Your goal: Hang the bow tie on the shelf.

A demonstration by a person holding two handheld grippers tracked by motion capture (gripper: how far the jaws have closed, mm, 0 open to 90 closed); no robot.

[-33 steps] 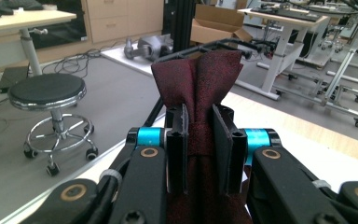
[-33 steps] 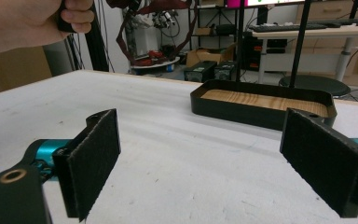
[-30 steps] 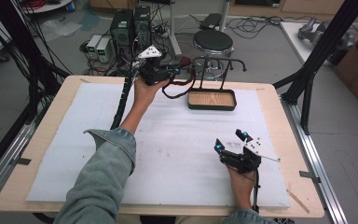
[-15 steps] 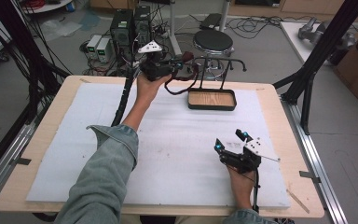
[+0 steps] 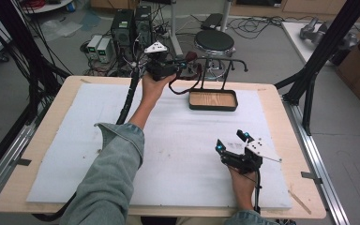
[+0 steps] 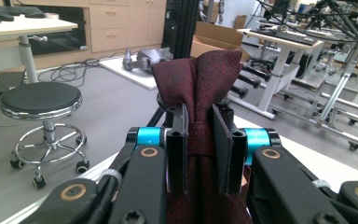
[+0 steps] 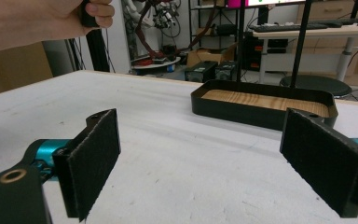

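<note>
Left tongs (image 6: pixel 199 140) are gripping a maroon tie (image 6: pixel 200 79) just behind the rack (image 5: pixel 214 77), likely to drape it there, while right tongs (image 5: pixel 231 142) are resting open, well apart.

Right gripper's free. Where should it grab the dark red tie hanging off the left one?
Probably the hanging loop of the dark red tie, below the left gripper, which is shut on its folded end. Bring the open right gripper from the near side, jaws across the flat width; the rack blocks the far side.
</note>
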